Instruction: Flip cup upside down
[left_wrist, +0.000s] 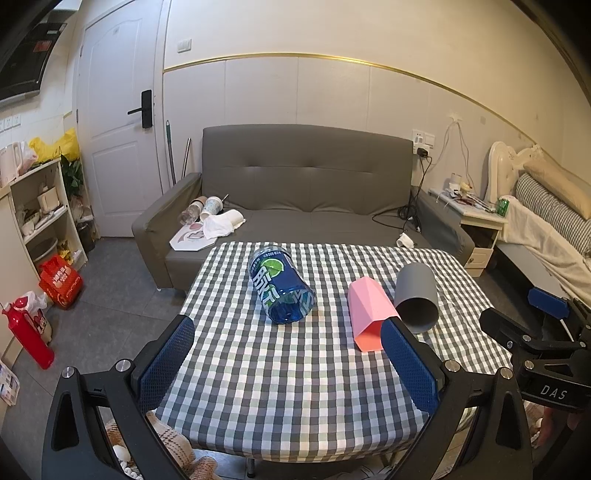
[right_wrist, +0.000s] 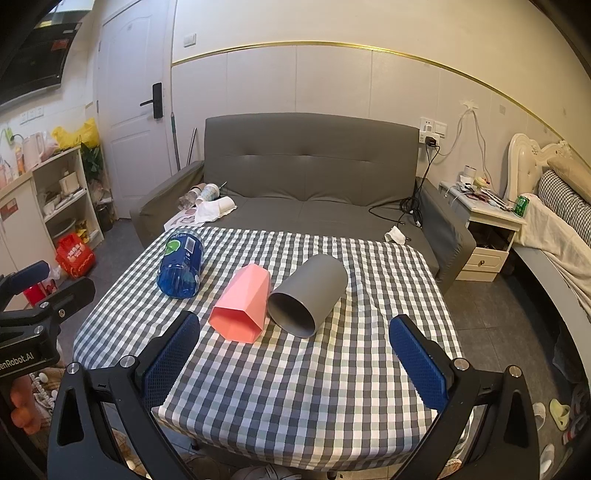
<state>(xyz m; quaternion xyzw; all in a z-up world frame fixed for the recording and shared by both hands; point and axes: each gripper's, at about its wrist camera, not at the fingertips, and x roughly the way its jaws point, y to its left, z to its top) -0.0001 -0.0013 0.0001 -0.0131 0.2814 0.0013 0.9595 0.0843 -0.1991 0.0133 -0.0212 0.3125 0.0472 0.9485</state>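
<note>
Three cups lie on their sides on the checked tablecloth (left_wrist: 288, 387) (right_wrist: 295, 387), mouths toward me: a blue printed cup (left_wrist: 281, 285) (right_wrist: 181, 267), a pink faceted cup (left_wrist: 367, 314) (right_wrist: 242, 304) and a grey cup (left_wrist: 417, 297) (right_wrist: 308, 295). Pink and grey lie side by side, touching. My left gripper (left_wrist: 288, 362) is open and empty, near the table's front, its right finger beside the pink cup's mouth. My right gripper (right_wrist: 295, 354) is open and empty, in front of the pink and grey cups. It also shows at the right edge of the left wrist view (left_wrist: 535, 325).
A grey sofa (left_wrist: 306, 184) (right_wrist: 310, 173) stands behind the table with cups, cloth and cables on it. Shelves (left_wrist: 40, 210) and red items (left_wrist: 26, 332) are on the left. A bedside table (right_wrist: 487, 221) and bed (right_wrist: 554, 221) are on the right.
</note>
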